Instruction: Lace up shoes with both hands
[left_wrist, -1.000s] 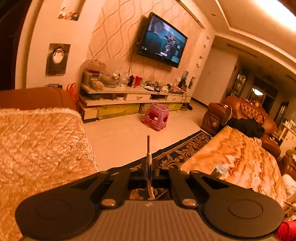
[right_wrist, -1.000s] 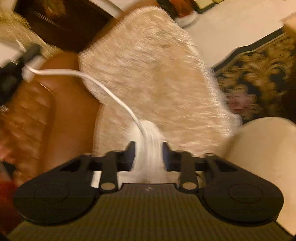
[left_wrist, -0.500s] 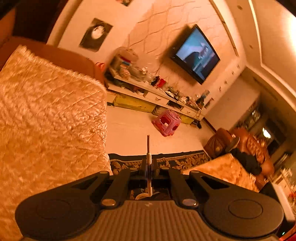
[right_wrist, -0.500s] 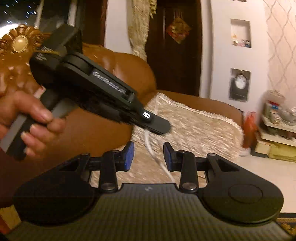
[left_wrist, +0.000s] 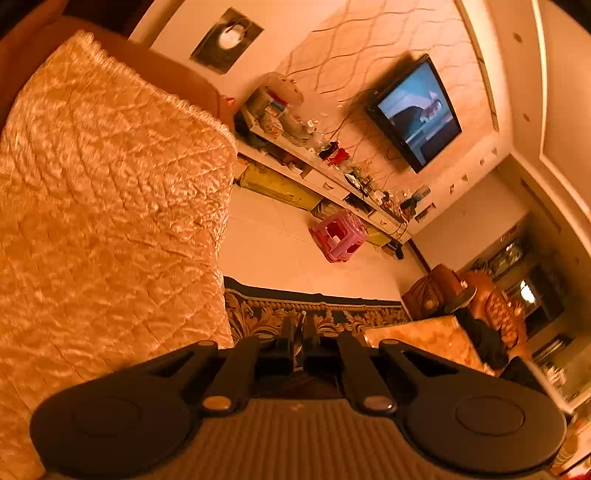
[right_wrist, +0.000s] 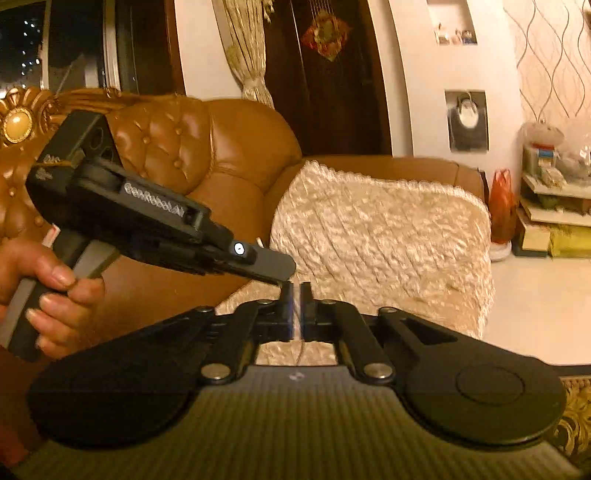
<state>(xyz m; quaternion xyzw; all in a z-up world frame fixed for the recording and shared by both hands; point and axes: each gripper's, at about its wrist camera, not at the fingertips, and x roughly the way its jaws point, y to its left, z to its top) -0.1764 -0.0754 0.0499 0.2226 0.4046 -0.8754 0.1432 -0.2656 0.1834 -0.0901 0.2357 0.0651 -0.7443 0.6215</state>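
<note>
Against the cream quilted sofa cover (right_wrist: 380, 236), my right tool (right_wrist: 296, 308) has narrowed from half a second ago and now pinches the thin white shoelace (right_wrist: 295, 314); my left tool (left_wrist: 300, 345) stays clamped on its lace end, tip just beside the right tool.

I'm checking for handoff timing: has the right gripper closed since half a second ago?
Yes. The right gripper has narrowed onto the white lace; earlier its fingers stood apart before the quilted cushion.
</note>
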